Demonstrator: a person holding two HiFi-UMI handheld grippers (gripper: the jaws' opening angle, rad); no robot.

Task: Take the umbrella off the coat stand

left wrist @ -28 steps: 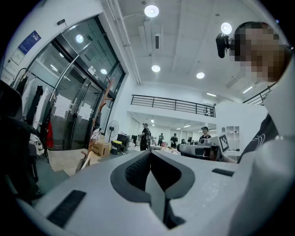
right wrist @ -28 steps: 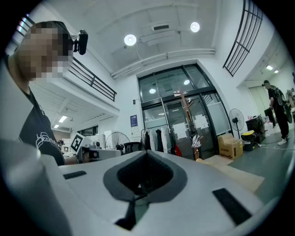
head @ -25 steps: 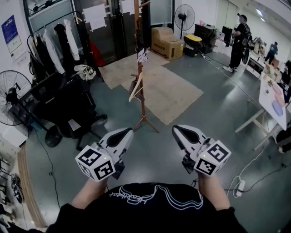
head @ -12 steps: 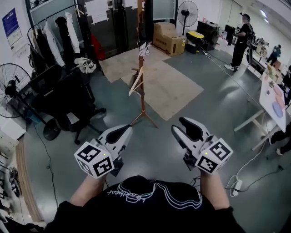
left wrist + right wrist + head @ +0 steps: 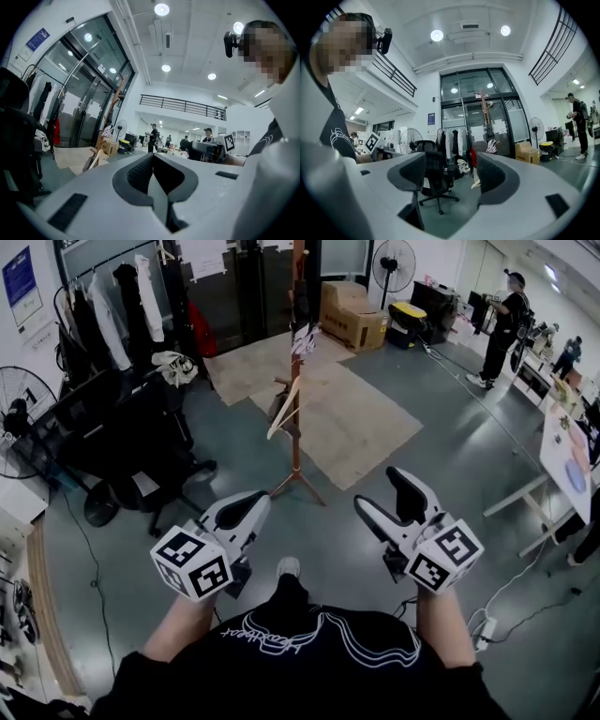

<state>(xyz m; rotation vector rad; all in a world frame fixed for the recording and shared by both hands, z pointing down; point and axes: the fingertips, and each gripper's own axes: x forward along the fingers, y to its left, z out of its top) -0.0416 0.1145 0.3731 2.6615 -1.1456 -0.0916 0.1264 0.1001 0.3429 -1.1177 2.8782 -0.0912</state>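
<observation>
The wooden coat stand (image 5: 296,442) rises on its splayed feet in the middle of the floor, well ahead of both grippers. A dark folded umbrella (image 5: 304,296) with a pale patterned end hangs along its pole, above a wooden hanger (image 5: 283,412). My left gripper (image 5: 251,507) is shut and empty at lower left. My right gripper (image 5: 386,491) at lower right has just been opening and holds nothing between its spread fingers. In the right gripper view the stand (image 5: 485,123) shows far off beyond the open gripper (image 5: 450,173). The left gripper view shows its gripper (image 5: 151,158) with jaws meeting.
A black office chair (image 5: 141,460) and a clothes rail (image 5: 112,306) stand at left. Cardboard sheets (image 5: 352,423) lie behind the stand, with a box (image 5: 353,322) and a fan (image 5: 394,263) beyond. A person (image 5: 506,324) and a table (image 5: 561,451) are at right. A power strip (image 5: 484,628) lies nearby.
The right gripper's jaws have gone from closed to wide apart. Both grippers and the view have advanced toward the stand, and a shoe now shows between them.
</observation>
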